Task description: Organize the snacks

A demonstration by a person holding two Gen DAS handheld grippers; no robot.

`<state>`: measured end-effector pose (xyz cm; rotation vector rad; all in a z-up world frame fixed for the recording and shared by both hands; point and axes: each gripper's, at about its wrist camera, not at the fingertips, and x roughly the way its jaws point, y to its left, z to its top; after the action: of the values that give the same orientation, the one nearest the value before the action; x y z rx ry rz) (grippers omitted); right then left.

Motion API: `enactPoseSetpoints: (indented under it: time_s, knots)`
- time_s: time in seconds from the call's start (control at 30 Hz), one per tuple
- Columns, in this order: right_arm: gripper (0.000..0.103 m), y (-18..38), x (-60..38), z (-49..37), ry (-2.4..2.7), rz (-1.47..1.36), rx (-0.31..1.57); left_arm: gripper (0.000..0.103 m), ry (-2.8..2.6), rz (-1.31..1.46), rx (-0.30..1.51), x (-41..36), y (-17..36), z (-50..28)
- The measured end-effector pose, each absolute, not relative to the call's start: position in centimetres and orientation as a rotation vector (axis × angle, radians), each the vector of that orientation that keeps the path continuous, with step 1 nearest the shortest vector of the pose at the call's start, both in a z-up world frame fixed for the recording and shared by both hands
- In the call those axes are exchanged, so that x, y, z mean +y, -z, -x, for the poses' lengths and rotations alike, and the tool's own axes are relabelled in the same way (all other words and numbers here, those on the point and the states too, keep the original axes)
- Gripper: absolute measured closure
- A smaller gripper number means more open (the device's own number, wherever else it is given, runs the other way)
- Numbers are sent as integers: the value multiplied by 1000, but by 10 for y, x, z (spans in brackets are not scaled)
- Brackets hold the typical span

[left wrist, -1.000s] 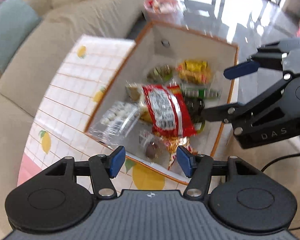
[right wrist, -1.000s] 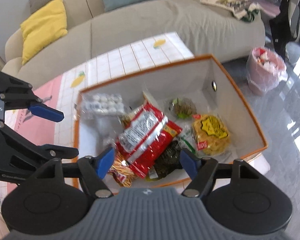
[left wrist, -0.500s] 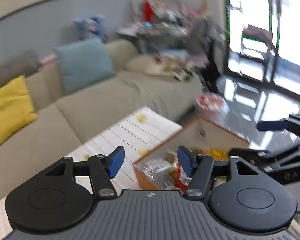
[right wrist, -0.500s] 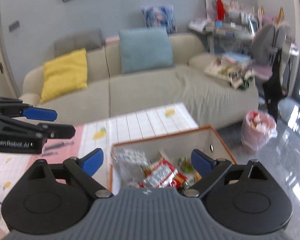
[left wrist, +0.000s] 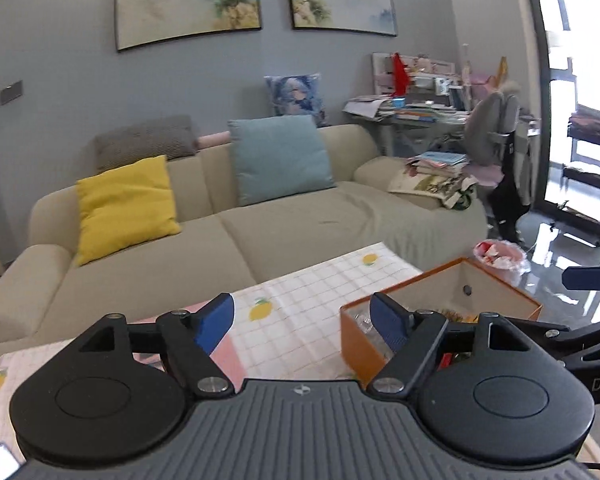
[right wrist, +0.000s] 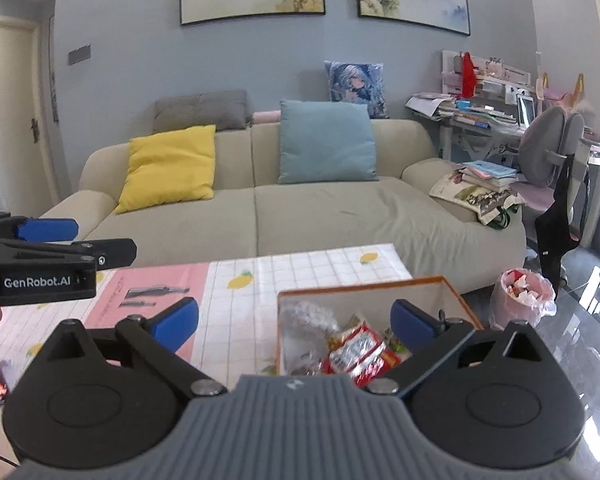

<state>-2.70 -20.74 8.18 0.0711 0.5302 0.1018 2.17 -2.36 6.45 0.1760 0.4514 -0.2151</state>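
Orange card formed the outer wall of the open box (right wrist: 364, 285), which was seen standing on the checked, lemon-printed cloth of the surface (right wrist: 300, 276), at its end nearest the pink-lined waste bin (right wrist: 525, 295). Inside the box the snacks were gathered: a red-and-white foil packet (right wrist: 360, 354) was made out near the front wall, with a clear crinkled bag (right wrist: 308, 316) beside it towards the box's left wall.

Both sets of tongs were held raised and level above the box, and nothing was gripped by either. The left tongs (left wrist: 302, 322) were seen spread, empty, over the box's left front corner. The right tongs (right wrist: 294, 320) were spread wider, and the box's contents were framed between the pads.

The sorting was judged to be largely done, since no loose packet could be found on the cloth beyond the box. If a further check were wanted, the tongs would best be tipped downward again so that the box floor could be inspected, and kept spread to avoid snagging a wrapper.

Much of the box was hidden behind the tong bodies in both views. The packets at its near wall were cut off, and no labels could be read. A dark object at the far left edge of the right view could not be identified.
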Motion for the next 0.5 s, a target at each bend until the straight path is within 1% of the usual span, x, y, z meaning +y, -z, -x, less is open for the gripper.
enactPoseSetpoints:
  time_s: [0.17,0.5]
  knots:
    - [3,-68,-202,42,-103,-30,545,12,167,-169,476,-24,-52,-10]
    - [3,-26,-206,43,-46,-56,646,12,141,-107,675,-14,-8,-12]
